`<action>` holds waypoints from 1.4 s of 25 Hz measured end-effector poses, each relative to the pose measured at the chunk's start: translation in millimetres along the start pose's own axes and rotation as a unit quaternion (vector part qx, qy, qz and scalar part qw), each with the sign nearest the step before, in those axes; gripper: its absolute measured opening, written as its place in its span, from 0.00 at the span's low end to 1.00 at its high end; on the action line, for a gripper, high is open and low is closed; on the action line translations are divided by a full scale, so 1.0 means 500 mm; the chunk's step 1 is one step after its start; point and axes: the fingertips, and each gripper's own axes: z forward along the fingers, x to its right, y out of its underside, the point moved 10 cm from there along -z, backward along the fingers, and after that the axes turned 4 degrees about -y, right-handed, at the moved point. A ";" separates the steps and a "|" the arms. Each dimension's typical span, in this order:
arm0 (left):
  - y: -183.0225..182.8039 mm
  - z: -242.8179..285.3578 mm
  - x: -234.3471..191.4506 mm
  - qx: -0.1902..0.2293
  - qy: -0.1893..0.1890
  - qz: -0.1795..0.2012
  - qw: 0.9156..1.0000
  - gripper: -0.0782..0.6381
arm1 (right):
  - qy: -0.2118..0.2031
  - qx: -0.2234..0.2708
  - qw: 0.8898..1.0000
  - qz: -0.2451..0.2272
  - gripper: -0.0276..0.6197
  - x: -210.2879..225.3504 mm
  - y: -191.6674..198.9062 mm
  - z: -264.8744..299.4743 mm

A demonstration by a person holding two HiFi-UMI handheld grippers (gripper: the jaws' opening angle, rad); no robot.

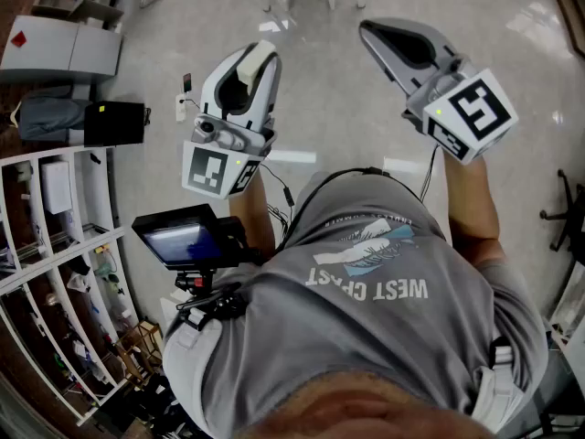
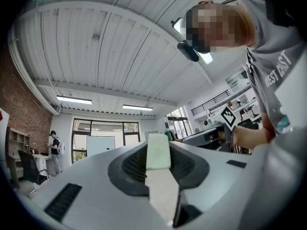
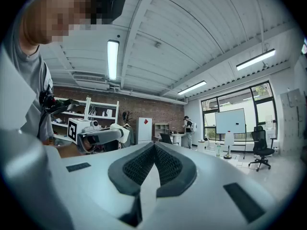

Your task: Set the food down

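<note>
Food gripped in L claw, held up in the air.
Food [image 2: 158, 150] = pale greenish-white flat slab w/ rounded corners, standing upright btwn the pads of L claw [image 1: 252, 66]. Glossy pale floor [image 1: 338, 108] below, white shelves [image 1: 64, 245] at left; brick wall [image 3: 158, 111], ribbed white ceiling [image 2: 110, 47] w/ strip lights, whiteboard [image 3: 230, 121] by windows. L claw part-open, clamped on the food. R claw [image 3: 153, 150] fully closed, pads touching, nothing in it.

On my feed the left gripper [image 1: 259, 58] and right gripper [image 1: 369, 27] had smooth, matt grey plastic shells, with rough, dimpled dark pads [image 3: 136, 169]. The floor [image 1: 338, 108] shone glossy. The person's shirt [image 1: 384, 337] was soft grey cloth, and the far wall [image 3: 163, 111] at middle left was rough brick.
</note>
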 end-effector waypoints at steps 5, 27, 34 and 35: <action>0.016 -0.006 -0.005 -0.002 0.002 -0.004 1.000 0.25 | -0.003 0.007 1.000 0.003 0.06 -0.010 0.020 0.001; 0.181 0.083 -0.262 -0.017 0.047 -0.032 0.998 0.25 | 0.072 0.038 0.997 -0.004 0.05 0.078 0.091 0.245; 0.237 0.157 -0.231 -0.020 0.032 -0.036 0.999 0.25 | 0.064 0.033 0.997 -0.002 0.05 0.165 0.132 0.220; 0.232 0.165 -0.228 -0.020 0.028 -0.037 0.999 0.25 | 0.059 0.031 0.998 -0.002 0.05 0.174 0.126 0.219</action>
